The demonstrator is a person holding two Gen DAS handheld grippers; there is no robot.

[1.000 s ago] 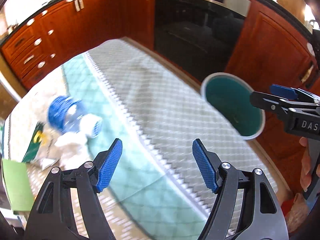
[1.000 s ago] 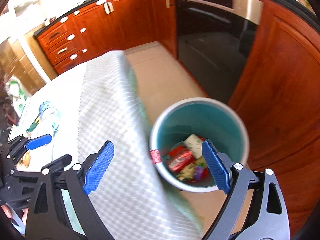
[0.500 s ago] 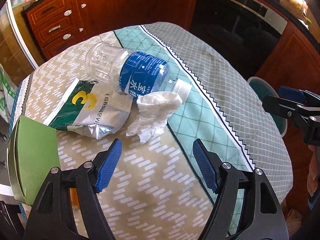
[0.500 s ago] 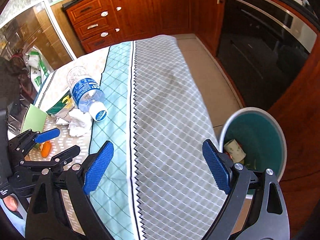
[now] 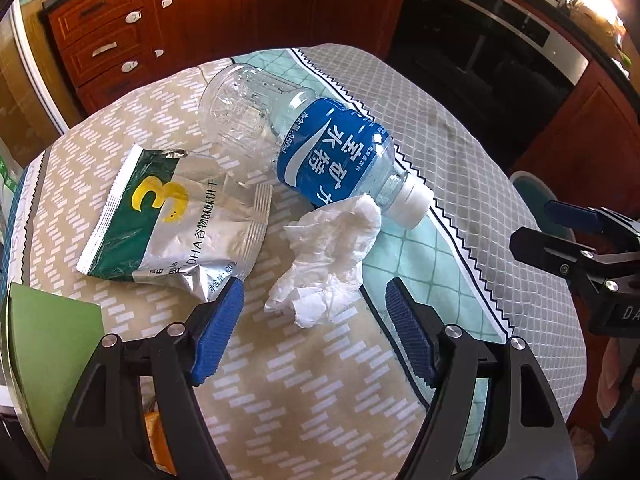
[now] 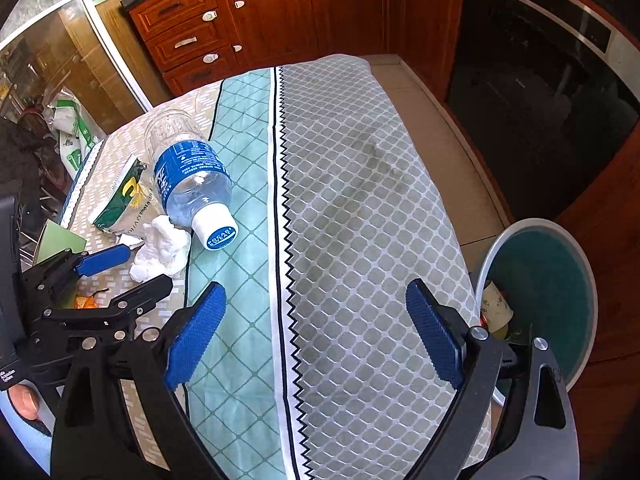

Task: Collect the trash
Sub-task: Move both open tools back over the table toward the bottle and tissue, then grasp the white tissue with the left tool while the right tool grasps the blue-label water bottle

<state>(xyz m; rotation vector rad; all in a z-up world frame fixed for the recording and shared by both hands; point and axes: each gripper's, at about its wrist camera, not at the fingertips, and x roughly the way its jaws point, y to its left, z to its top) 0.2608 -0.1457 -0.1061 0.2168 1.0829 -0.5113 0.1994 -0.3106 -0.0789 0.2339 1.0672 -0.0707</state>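
**Trash: part of it binned, a cluster left on the table**

Trash is what I'm after, and I start at my own tongs. My left gripper [image 5: 312,332] has its jaws spread wide with nothing between them, pointing down at the tablecloth [image 5: 280,392], with the crumpled tissue [image 5: 328,260] lying just ahead of the gap between its blue pads. My right gripper [image 6: 316,336] is likewise open and empty, hanging over the grey diamond part of the cloth, well apart from any rubbish.

Moving outward from the left tongs: the tissue touches the neck end of a plastic bottle [image 5: 320,144], which lies on its side with a blue label and a white cap. Beside the tissue, on the left, sits a torn foil snack bag [image 5: 172,216], green and silver, flat on the cloth. A green box [image 5: 48,352] sits at the near left edge; I can't tell whether it counts as trash. Something orange [image 6: 86,302] shows under the left gripper in the right view, too hidden to name.

Further out, on the floor past the table's edge, stands the bin [image 6: 560,280], teal inside. It already holds a few items, a paper cup among them.

My judgement: collection is partly done. Tissue, bottle and bag remain, and the tissue looks like the nearest pick for the left tongs.
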